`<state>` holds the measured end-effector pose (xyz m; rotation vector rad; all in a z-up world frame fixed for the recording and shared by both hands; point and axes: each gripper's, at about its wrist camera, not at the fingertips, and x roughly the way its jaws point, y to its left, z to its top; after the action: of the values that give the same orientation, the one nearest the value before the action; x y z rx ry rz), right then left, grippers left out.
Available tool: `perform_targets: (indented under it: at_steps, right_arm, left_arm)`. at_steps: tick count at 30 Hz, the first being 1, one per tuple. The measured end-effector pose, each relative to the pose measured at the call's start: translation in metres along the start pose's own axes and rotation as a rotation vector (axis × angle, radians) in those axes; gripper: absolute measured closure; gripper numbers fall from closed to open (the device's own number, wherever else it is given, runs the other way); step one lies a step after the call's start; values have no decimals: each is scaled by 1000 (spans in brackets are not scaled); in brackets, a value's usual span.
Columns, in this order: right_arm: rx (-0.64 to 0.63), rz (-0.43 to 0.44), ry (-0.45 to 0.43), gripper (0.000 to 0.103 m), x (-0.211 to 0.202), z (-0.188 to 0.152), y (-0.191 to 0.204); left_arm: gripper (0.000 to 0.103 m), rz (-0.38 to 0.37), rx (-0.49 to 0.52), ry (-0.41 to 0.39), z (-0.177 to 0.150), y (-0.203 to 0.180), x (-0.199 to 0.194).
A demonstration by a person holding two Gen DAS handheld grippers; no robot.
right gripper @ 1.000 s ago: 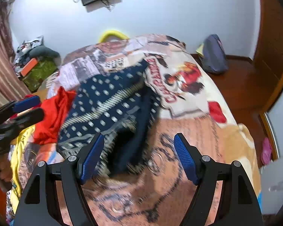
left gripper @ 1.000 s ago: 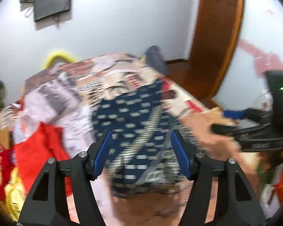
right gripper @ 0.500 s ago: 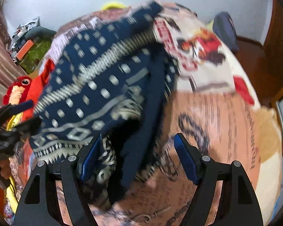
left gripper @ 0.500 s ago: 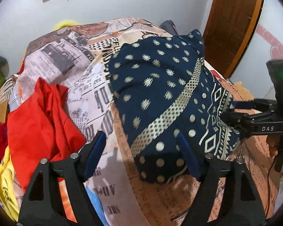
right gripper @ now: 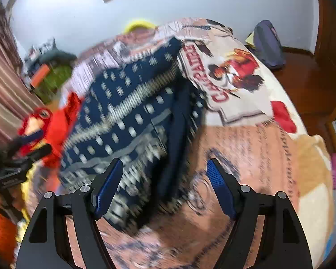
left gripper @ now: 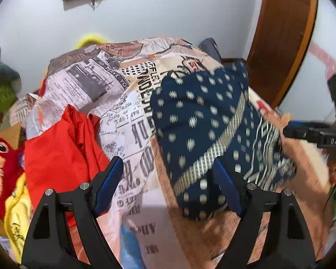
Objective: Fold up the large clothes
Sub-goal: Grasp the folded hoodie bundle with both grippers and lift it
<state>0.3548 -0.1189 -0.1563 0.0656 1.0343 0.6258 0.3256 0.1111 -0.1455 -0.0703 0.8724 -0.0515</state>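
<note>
Navy patterned garment (left gripper: 203, 121) lies rumpled on bedspread (left gripper: 132, 116): soft, limp, light by judgement; grip at hem corners. Left gripper (left gripper: 168, 183) and right gripper (right gripper: 165, 186) spread, empty.

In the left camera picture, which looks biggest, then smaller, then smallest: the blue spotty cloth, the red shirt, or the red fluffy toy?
As they look in the left wrist view:
1. Blue spotty cloth, the biggest.
2. Red shirt, clearly smaller.
3. Red fluffy toy, the smallest, though the picture's edge cuts it off, so its real size is unsure.
</note>
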Motion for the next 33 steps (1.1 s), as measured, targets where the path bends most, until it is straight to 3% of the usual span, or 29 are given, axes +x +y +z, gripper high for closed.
perform_targets:
  at_steps: [4,8,12,13,16,24,26,29,33]
  right_arm:
    - [71,90,18,29,20,18,-7]
    - [130,112,85,29,55,26,-21]
    - [195,173,162,27,88,25,-40]
    - [217,194,172,21,95,24,-44]
    - [237,230,173,16,108,22,-51]
    - [239,310,150,10,119,32,-49]
    - [242,326,147,13,116,33,-47]
    - [256,359,146,28,115,34,-44]
    - [216,334,136,58,102,42,-28]
  left_arm:
    - [21,-128,-118,46,19,21,22]
    - [21,-278,-229,145,26,37,64]
    - [19,-346,-295,211,23,42,100]
    - [15,-364,-311,216,23,43,107]
    - [8,-387,-335,213,25,45,121]
    - [6,-487,-416,245,27,47,154]
    - [6,-493,-420,240,27,47,154]
    - [16,-513,-422,230,28,46,149]
    - [33,-487,-380,219,33,41,133]
